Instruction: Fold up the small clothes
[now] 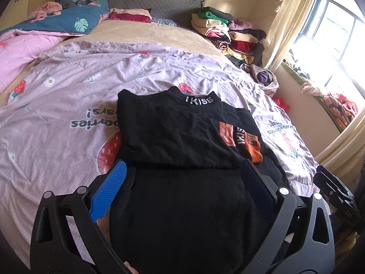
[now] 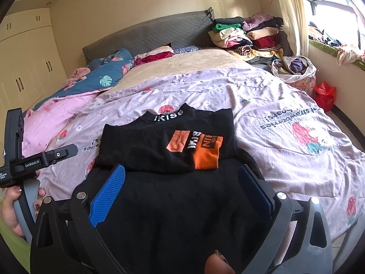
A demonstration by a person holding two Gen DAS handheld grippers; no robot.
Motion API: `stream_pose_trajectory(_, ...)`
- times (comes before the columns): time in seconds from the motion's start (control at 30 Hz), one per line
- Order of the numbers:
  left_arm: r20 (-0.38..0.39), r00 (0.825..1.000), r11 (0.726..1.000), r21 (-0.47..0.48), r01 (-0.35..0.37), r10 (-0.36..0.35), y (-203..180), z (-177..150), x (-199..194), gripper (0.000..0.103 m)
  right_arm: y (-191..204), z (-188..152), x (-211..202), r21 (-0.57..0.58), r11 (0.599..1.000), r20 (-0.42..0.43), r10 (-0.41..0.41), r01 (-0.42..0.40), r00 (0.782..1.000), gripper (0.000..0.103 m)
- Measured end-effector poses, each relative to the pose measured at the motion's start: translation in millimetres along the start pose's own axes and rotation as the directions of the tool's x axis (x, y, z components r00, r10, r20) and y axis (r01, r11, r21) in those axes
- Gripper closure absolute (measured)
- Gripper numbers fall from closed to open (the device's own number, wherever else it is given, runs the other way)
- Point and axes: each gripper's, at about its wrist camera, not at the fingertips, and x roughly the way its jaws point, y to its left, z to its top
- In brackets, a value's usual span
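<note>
A black shirt [image 1: 178,132] with "IKISS" on its collar and orange patches [image 2: 206,154] lies on the lilac strawberry bedcover [image 1: 68,96]. Its upper part is folded flat, and a wider black layer spreads toward me below it. My left gripper [image 1: 182,162] is open, its blue pads [image 1: 109,189] wide apart over the near black cloth. My right gripper [image 2: 181,167] is also open, straddling the same near edge with its fingers [image 2: 108,194] apart. In the right wrist view a hand [image 2: 9,207] holds the left gripper's body [image 2: 34,159] at the left.
A stack of folded clothes [image 2: 246,37] stands at the bed's far right corner, with a cloth basket [image 2: 296,70] and a red bag [image 2: 325,94] beside it. Pink and blue quilts [image 1: 57,25] lie at the far left. A window [image 1: 330,36] is on the right and wardrobes [image 2: 25,64] on the left.
</note>
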Motion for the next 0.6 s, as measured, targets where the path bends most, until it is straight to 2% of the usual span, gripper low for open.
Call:
stream_pose_trajectory(0.4, -0.042, 0.998, 0.999, 0.0, -0.048, 0.048, 11, -21, -6, 0.01, -16, -19, -9, 0.001, 1.0, -0.034, -0.027, 0.027, 0.999, 0.004)
stream_pose_trajectory(0.6, -0.078, 0.996, 0.999, -0.004, -0.05, 0.05, 16, -34, -6, 0.01, -22, -26, -14, 0.001, 1.0, -0.044, -0.015, 0.015, 0.999, 0.005)
